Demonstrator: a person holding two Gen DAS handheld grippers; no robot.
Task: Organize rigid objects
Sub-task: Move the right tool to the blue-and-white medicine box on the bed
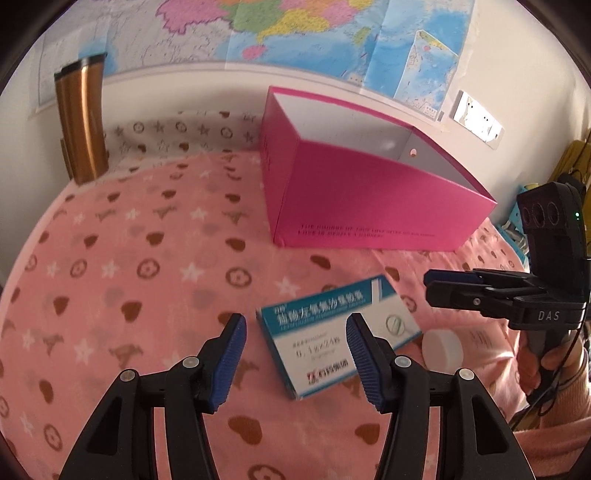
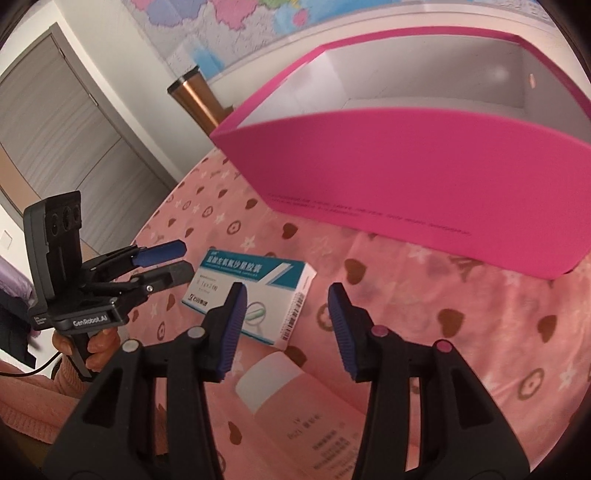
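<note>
A white and teal medicine box (image 1: 325, 332) (image 2: 258, 291) lies flat on the pink patterned cloth (image 1: 129, 280). My left gripper (image 1: 297, 360) is open above its near end, and nothing sits between the pads. A pale pink bottle with a white cap (image 2: 266, 387) (image 1: 441, 349) lies on its side just right of the medicine box. My right gripper (image 2: 287, 328) hangs open over it, pads clear of it. Behind stands an open, empty magenta box (image 1: 369, 199) (image 2: 406, 177). Each gripper shows in the other's view: the right gripper (image 1: 428, 282) and the left gripper (image 2: 186, 260).
A copper tumbler (image 1: 83, 122) (image 2: 195, 99) stands at the back left by the wall, under a map (image 1: 295, 26). A grey door (image 2: 66, 122) is at the far left. A hand (image 2: 96, 347) and pink sleeves hold the gripper handles.
</note>
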